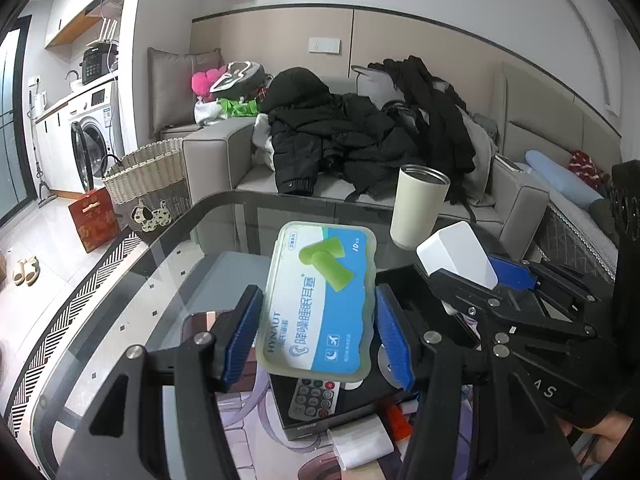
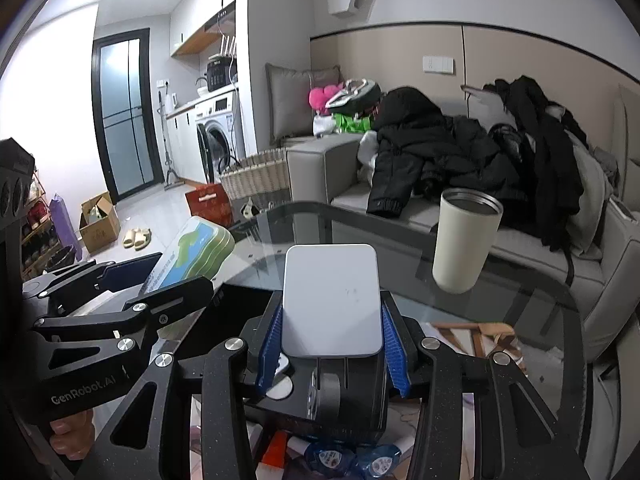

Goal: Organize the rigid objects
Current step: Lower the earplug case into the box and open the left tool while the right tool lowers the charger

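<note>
Shiny see-through glass table (image 1: 132, 280). Smooth, cloudy plastic earplug box (image 1: 320, 300) with a glossy printed label. Smooth matt white plastic box (image 2: 331, 300). Ridged blue rubbery pads (image 2: 394, 354). Matt cream cup (image 2: 464, 240) with shiny metal inside. Rough woven basket (image 1: 148, 176).

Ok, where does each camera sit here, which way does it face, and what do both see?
Left wrist: on the left claw, facing the sofa across the glass table; it holds the earplug box; the right claw shows at right.
Right wrist: on the right claw, facing the same way; it holds the white box; the left claw and a bit of hand show at left.
Shared: cream cup, black jacket, wicker basket.
</note>
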